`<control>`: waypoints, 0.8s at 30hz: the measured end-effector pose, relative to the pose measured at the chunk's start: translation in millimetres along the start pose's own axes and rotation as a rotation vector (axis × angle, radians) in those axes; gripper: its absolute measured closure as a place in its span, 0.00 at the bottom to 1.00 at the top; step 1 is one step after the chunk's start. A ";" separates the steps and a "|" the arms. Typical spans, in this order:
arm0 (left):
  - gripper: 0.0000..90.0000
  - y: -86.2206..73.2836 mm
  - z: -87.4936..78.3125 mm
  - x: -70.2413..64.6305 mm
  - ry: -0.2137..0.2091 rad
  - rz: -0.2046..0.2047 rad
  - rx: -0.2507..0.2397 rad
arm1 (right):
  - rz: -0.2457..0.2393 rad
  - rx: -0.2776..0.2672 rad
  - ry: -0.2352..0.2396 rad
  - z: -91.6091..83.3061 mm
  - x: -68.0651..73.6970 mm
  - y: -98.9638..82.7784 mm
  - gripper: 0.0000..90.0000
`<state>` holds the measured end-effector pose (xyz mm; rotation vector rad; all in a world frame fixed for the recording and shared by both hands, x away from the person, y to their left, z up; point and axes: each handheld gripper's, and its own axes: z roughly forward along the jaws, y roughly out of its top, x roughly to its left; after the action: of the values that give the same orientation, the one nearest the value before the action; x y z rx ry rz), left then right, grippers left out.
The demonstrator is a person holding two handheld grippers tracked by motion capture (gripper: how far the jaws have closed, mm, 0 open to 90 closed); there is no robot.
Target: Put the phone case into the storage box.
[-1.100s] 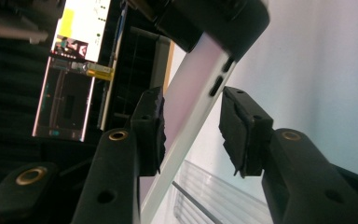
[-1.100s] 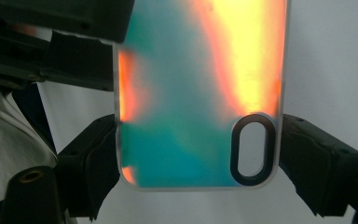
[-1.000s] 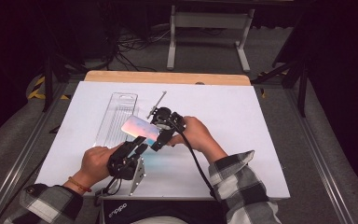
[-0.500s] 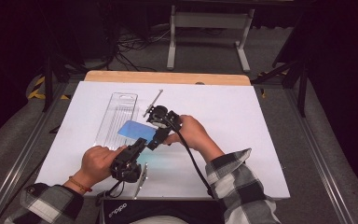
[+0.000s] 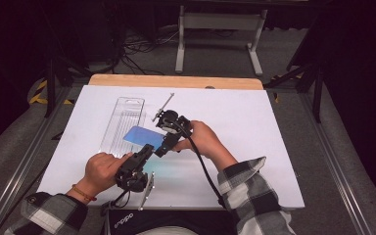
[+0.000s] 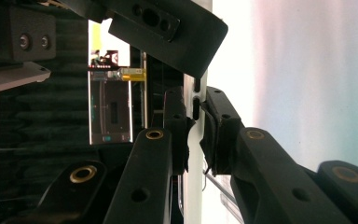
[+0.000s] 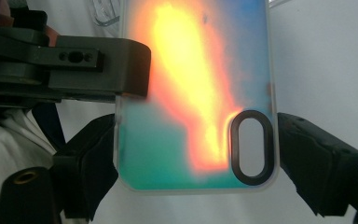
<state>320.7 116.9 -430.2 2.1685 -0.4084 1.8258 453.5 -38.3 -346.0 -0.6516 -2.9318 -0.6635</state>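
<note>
A phone case (image 7: 191, 84) with a shimmering orange, green and blue back and an oval camera hole hangs above the white table (image 5: 254, 132). My right gripper (image 7: 198, 163) spans its width, one pad against each long side. My left gripper (image 6: 197, 126) is shut on one thin edge of the case (image 6: 192, 186), seen edge-on there; its jaw also shows on the case's left rim in the right gripper view. In the high view the case (image 5: 141, 137) looks blue, with the left gripper (image 5: 149, 149) below it and the right gripper (image 5: 158, 144) at its right end.
A clear plastic package (image 5: 123, 122) lies flat on the table just left of the case. A thin metal rod (image 5: 162, 105) rests beyond the right hand. Both plaid sleeves come in from the near edge. The table's wooden far edge (image 5: 176, 81) borders dark floor and stands.
The left gripper's jaws have closed on the case's edge. The case has tilted, its sheen turning from pale pink to blue in the high view. Both hands stayed in place.
</note>
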 end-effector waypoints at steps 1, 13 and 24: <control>0.90 -0.1 -0.5 0.1 0.011 0.002 0.001 | 0.004 -0.001 0.006 -0.8 0.2 -0.4 0.19; 0.90 -6.6 -4.2 6.8 0.035 -0.038 0.006 | -0.002 -0.048 0.023 -13.2 -1.5 -10.8 0.18; 0.91 -24.5 -6.5 28.3 -0.016 -0.242 -0.034 | -0.038 -0.167 -0.017 -33.9 -0.3 -30.1 0.21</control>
<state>328.9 140.9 -401.9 2.1072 -0.1702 1.6592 440.2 -77.4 -327.4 -0.6194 -2.9331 -0.9197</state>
